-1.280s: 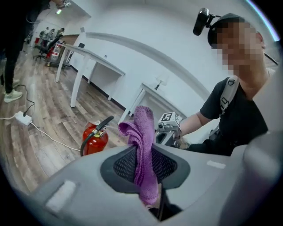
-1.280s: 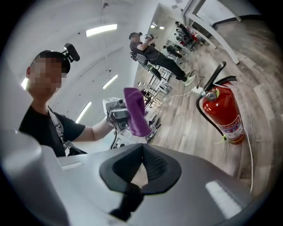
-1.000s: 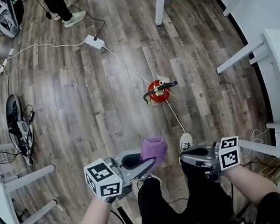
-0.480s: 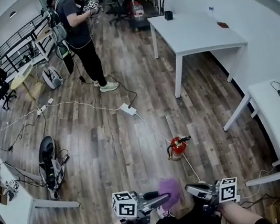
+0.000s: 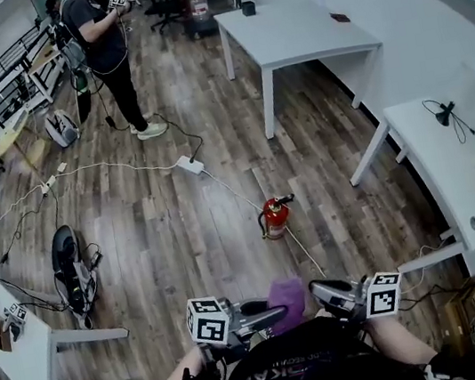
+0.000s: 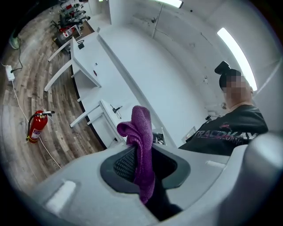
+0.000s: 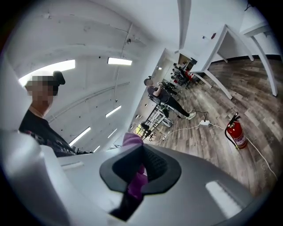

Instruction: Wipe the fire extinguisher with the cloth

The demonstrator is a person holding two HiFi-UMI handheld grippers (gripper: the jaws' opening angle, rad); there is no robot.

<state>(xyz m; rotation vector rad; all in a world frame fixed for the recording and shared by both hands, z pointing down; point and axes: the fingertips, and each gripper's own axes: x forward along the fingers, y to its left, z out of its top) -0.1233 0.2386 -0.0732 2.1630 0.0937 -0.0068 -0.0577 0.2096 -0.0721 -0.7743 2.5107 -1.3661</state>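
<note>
Standing seemingly upright, fire extinguisher (image 5: pixel 273 217) occupies plank floor (image 5: pixel 174 240) near desks (image 5: pixel 292 33).

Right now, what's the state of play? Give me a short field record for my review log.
left tongs: shut on the purple cloth
right tongs: together, apparently empty, cloth showing just beyond
fire extinguisher: upright on the wood floor, apart from both tongs
wiping: not yet begun
bystander: standing far across the room
</note>
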